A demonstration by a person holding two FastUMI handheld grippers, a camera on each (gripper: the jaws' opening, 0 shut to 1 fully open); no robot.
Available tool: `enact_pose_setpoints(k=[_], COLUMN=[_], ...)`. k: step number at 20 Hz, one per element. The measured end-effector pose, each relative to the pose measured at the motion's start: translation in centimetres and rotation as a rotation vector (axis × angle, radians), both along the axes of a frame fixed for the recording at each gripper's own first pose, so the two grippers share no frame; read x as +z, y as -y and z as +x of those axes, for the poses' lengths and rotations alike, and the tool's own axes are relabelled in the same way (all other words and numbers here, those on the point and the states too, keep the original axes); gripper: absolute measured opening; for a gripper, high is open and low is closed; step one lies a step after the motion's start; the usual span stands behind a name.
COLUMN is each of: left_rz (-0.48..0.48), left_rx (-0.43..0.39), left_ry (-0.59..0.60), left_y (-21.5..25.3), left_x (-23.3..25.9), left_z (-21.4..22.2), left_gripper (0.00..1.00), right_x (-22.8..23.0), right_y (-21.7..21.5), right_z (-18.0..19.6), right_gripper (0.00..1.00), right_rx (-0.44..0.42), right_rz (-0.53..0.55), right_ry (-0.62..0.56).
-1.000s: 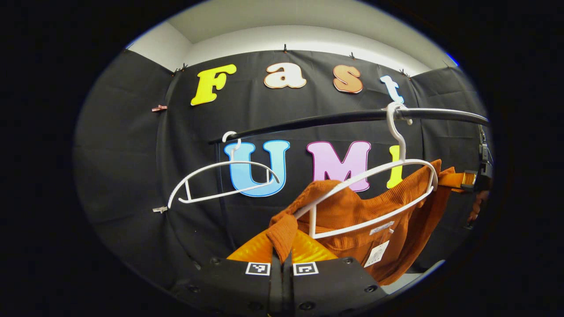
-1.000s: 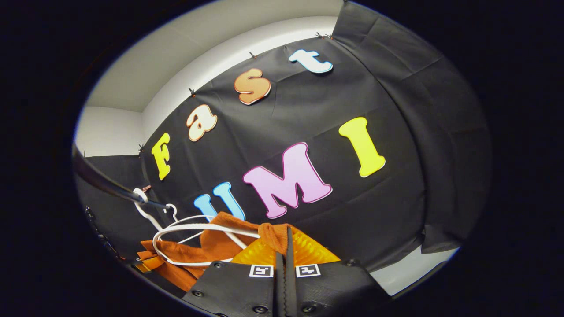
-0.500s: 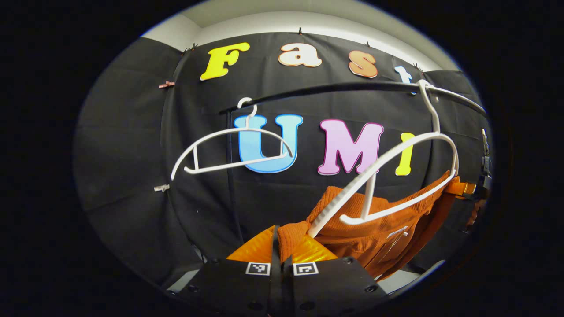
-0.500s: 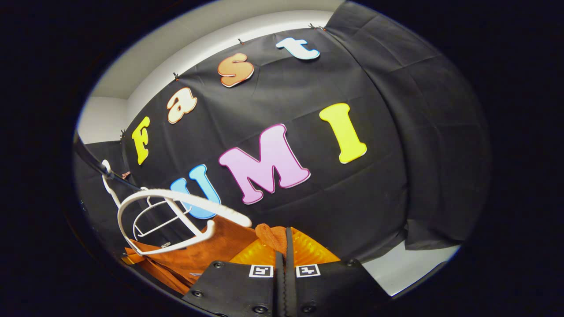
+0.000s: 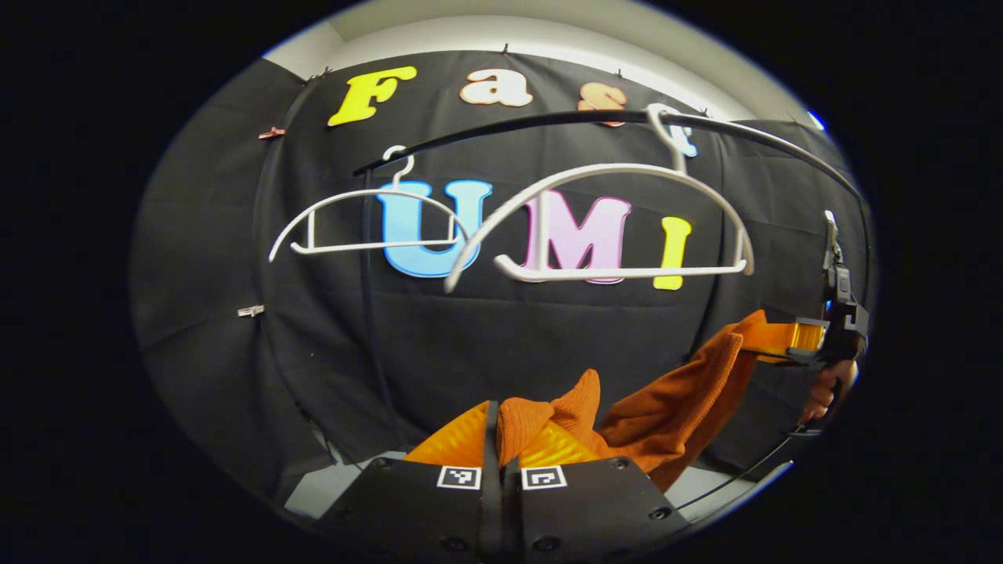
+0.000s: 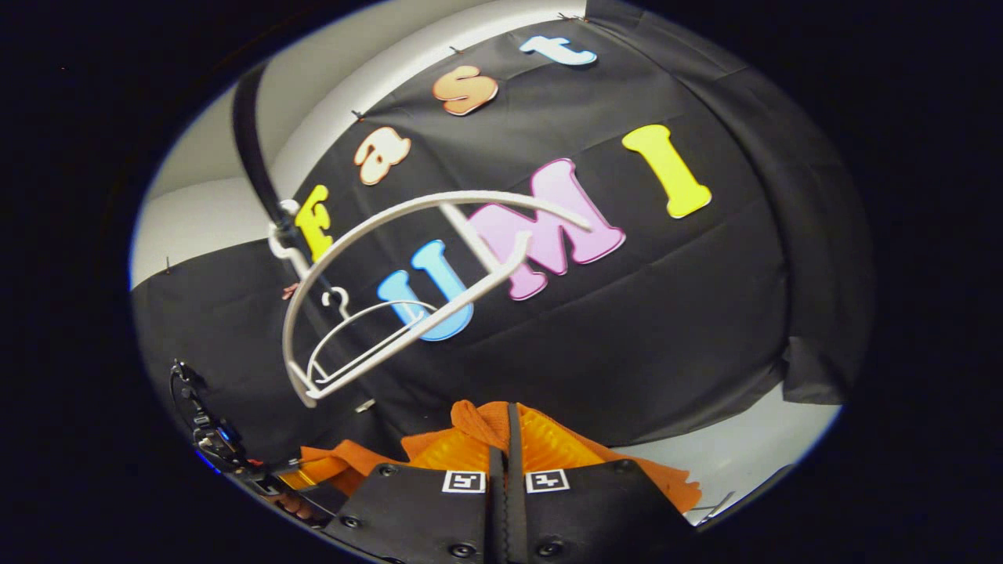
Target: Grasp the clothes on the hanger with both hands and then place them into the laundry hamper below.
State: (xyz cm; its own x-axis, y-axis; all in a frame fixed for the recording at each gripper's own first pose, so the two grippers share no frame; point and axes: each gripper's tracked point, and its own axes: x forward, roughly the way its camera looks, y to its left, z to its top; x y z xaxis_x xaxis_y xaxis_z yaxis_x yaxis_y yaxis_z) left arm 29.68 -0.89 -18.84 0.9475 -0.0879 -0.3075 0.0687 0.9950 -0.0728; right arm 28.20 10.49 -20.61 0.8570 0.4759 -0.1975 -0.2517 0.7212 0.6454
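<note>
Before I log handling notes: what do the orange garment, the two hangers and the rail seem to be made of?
Orange garment: soft ribbed knit, matte; fine ridges show and it sags between the grippers. Near hanger and far hanger: probably white moulded plastic, smooth, faintly glossy. Rail: dark rigid bar, likely coated metal, though that is uncertain.

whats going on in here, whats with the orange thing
A person is taking an orange garment off a rack, one hand-held gripper at each end. The left hand-held gripper is shut on one bunch of cloth, the right hand-held gripper on another, and the garment sags between them. It hangs clear of the white hanger, which is bare on the rail beside a second hanger. The hamper drop is not yet done.
</note>
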Motion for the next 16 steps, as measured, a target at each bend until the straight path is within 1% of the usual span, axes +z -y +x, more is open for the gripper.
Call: enact_pose_setpoints(k=[3, 4, 7, 11, 16], left_rz=[-0.034, -0.047, -0.057, -0.04, -0.028], left_rx=[-0.053, -0.065, -0.086, -0.104, -0.125], left_ry=[0.04, 0.047, 0.032, -0.04, -0.172], left_y=[2.8, 3.5, 4.8, 6.1, 7.2], left_x=[2.7, 3.3, 3.0, -2.3, -10.9], left_z=[-0.4, -0.5, -0.5, -0.9, -1.7], left_gripper=[0.05, 0.05, 0.05, 0.05, 0.04], right_x=[3.2, 3.6, 2.9, -2.0, -10.5], right_y=[-2.7, -3.3, -4.4, -4.3, -3.3], right_z=[-1.6, -2.0, -3.1, -4.4, -5.8], right_gripper=[0.04, 0.04, 0.04, 0.04, 0.04], right_rx=[0.061, 0.076, 0.115, 0.139, 0.152], right_rz=[0.036, 0.035, -0.023, -0.124, -0.26], right_ry=[0.041, 0.052, 0.061, 0.003, -0.12])
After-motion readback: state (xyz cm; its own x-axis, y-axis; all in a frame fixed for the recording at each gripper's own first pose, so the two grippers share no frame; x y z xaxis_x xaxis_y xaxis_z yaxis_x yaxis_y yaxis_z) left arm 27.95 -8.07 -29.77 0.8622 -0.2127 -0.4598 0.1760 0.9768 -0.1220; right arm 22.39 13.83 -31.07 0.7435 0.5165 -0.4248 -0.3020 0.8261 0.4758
